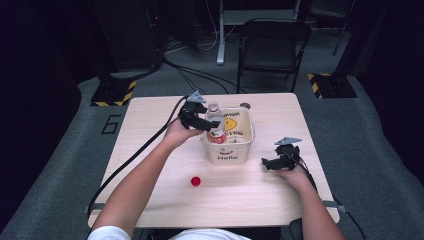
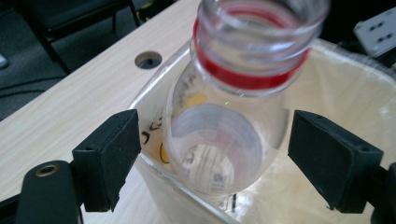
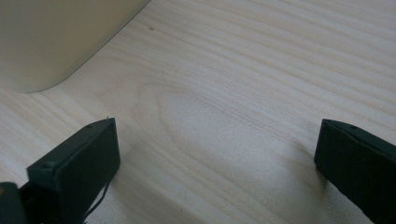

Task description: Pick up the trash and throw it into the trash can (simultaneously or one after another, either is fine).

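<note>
From the high view, I see the clear plastic bottle (image 1: pixel 216 125) standing in the white bin (image 1: pixel 240 152) at the centre of the frame, its red-ringed neck above the rim. I judge it light, thin-walled and slick, likely to dent under a hard squeeze, so the stiff neck below the red ring is where I would take hold. My left tool (image 1: pixel 202 120) sits just left of the bottle; my right tool (image 1: pixel 267 163) rests on the worktop (image 1: pixel 150 150) at the lower right of the bin. A red cap (image 1: pixel 195 181) lies lower centre.

In the left gripper view, the bottle (image 2: pixel 224 140) sits centre frame between the pads (image 2: pixel 109 156), which stand wide, clear of it on both sides.

In the right gripper view, the jaws stand wide over bare worktop (image 3: pixel 233 93), holding nothing, the bin (image 3: pixel 56 42) at upper left.
</note>
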`<action>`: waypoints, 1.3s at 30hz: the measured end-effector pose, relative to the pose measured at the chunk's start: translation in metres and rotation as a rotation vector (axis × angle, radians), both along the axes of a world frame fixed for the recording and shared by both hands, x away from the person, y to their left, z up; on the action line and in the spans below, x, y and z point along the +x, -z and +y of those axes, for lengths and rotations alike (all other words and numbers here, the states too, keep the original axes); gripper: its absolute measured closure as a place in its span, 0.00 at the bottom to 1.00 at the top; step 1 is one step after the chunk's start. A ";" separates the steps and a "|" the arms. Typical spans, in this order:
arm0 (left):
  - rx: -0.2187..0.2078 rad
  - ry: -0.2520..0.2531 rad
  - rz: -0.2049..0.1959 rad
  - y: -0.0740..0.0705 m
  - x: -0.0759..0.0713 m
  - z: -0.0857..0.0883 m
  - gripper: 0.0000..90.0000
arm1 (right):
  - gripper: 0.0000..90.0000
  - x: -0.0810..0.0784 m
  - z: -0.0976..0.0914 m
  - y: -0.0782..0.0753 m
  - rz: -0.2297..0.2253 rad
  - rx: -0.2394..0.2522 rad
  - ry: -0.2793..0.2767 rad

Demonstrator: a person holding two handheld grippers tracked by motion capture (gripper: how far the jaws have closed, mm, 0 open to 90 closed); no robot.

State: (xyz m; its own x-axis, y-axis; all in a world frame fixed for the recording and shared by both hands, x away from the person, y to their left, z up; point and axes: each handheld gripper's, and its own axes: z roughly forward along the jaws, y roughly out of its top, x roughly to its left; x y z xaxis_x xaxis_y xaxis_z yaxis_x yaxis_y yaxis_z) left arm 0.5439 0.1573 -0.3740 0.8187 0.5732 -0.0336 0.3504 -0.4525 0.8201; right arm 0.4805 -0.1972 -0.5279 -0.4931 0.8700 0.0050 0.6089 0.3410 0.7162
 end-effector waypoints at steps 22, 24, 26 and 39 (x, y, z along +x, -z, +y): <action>-0.021 0.019 -0.031 -0.012 -0.019 0.032 0.20 | 0.00 0.000 0.000 0.000 0.000 0.000 0.000; -0.022 0.027 -0.032 -0.013 -0.021 0.036 0.23 | 0.00 0.000 0.000 0.000 0.000 0.000 0.000; -0.023 0.036 -0.030 -0.012 -0.025 0.041 0.25 | 0.00 0.000 0.000 0.000 0.000 0.000 0.000; -0.033 0.070 -0.013 0.000 -0.045 0.061 0.33 | 0.00 0.000 0.000 0.000 0.000 0.000 0.000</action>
State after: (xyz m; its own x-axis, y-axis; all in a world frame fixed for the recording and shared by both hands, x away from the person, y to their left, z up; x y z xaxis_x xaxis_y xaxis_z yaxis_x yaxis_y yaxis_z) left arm 0.4991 0.2179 -0.3736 0.8571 0.5135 -0.0404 0.3082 -0.4484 0.8390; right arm 0.4804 -0.1972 -0.5278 -0.4930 0.8700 0.0048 0.6089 0.3412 0.7161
